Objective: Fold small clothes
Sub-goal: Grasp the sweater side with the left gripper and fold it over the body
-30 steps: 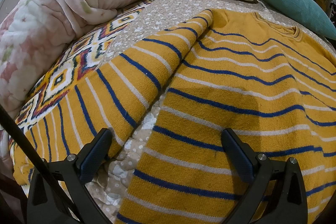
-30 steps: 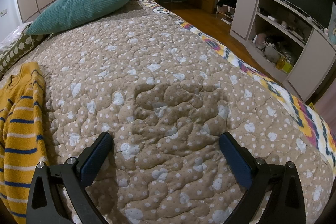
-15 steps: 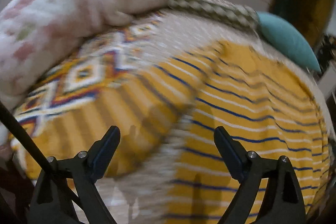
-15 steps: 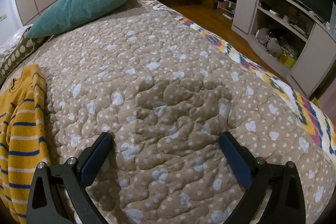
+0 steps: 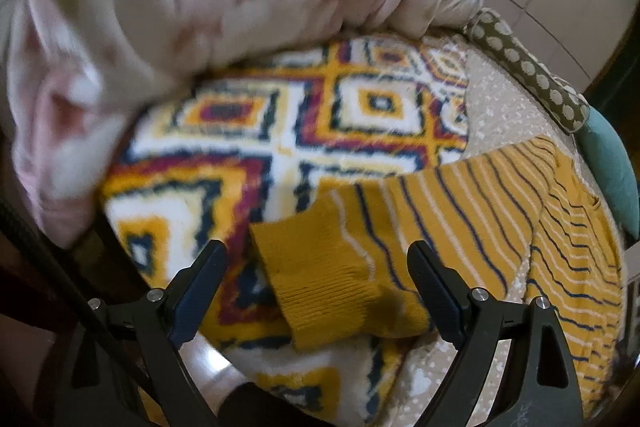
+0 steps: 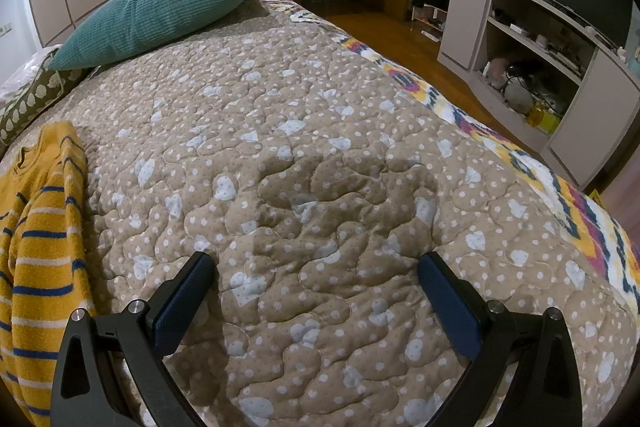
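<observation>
The left black plastic two-finger gripper (image 5: pixel 316 279) has dark blue pads (image 5: pixel 200 291) and silver screws. The right black plastic two-finger gripper (image 6: pixel 316 291) looks the same.

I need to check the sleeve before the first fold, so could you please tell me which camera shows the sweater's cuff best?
The left wrist view. The ribbed mustard cuff lies between the open fingers of the left gripper, on the patterned blanket. The right wrist view shows only the sweater shoulder and body at its left edge, no cuff.

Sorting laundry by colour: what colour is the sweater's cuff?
Plain mustard yellow ribbing on the cuff, no stripes; the left wrist view shows it best.
</observation>
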### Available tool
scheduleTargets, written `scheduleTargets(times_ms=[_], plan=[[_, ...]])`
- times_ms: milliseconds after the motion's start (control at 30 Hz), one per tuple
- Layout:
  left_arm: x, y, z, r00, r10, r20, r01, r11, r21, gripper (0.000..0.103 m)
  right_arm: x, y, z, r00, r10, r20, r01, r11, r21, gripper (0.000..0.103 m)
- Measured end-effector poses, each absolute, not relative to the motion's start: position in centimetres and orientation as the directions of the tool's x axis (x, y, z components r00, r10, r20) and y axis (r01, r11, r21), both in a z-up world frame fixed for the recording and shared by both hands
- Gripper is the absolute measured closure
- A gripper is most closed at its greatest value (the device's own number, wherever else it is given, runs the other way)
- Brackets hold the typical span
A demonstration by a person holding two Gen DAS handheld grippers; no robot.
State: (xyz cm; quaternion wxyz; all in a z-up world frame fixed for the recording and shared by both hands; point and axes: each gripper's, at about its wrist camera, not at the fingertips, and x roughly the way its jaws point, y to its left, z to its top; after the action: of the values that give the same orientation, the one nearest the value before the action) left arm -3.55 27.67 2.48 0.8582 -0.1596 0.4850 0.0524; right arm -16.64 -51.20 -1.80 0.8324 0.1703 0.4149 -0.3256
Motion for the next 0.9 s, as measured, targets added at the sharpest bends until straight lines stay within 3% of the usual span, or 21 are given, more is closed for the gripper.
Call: scheduleTargets(times_ms=[33,67,100,133,167,200,267,400,533,700,900], plan=[[-3.4,27.6,1.8,0.515,-0.067,-0.854,-0.257,0.939,-0.228,0.014,-16.6,-51.2,-1.8,0.444,-0.401,-0.801,0.683,0.730,0.013,0.000],[-3.5,27.2,1.7,0.519,-0.039,-0.854,-0.261,0.944,-0.202,0.025,-16.6,-51.2,-1.8,0.444,-0.402,-0.801,0.684,0.730,0.012,0.000],[-3.5,26.7,1.8,0.517,0.003,-0.856,-0.259,0.954,-0.153,0.038,-16.6,-51.2,-1.8,0.443,-0.403,-0.801,0.684,0.729,0.012,0.000],[-3.4,26.2,1.9,0.502,0.057,-0.863,-0.253,0.964,-0.084,0.070,-16.6,-51.2,-1.8,0.443,-0.403,-0.801,0.684,0.729,0.011,0.000],[-3.0,26.1,2.2,0.491,0.064,-0.869,-0.250,0.966,-0.070,0.084,-16.6,-51.1,-1.8,0.443,-0.403,-0.800,0.684,0.729,0.011,0.000],[-2.6,26.8,2.7,0.492,0.012,-0.871,-0.249,0.960,-0.128,0.088,-16.6,-51.1,-1.8,0.443,-0.404,-0.800,0.684,0.729,0.011,0.000],[-1.7,28.2,4.4,0.502,0.010,-0.865,-0.314,0.934,-0.171,0.091,-16.6,-51.2,-1.9,0.442,-0.404,-0.801,0.684,0.729,0.010,0.000],[0.5,28.5,9.6,0.574,0.112,-0.812,-0.371,0.919,-0.136,0.092,-16.7,-51.1,-1.9,0.442,-0.406,-0.800,0.684,0.729,0.009,0.000],[2.5,23.2,15.1,0.661,0.094,-0.744,-0.284,0.950,-0.132,0.092,-16.7,-51.1,-1.9,0.442,-0.405,-0.800,0.684,0.729,0.009,0.000],[4.6,10.6,17.6,0.659,-0.137,-0.739,-0.017,0.980,-0.196,0.093,-16.8,-51.1,-1.8,0.445,-0.405,-0.799,0.684,0.729,0.011,0.000],[3.3,-8.1,17.0,0.470,-0.496,-0.730,0.384,0.860,-0.337,0.092,-16.8,-51.1,-1.7,0.450,-0.401,-0.798,0.684,0.730,0.019,0.000]])
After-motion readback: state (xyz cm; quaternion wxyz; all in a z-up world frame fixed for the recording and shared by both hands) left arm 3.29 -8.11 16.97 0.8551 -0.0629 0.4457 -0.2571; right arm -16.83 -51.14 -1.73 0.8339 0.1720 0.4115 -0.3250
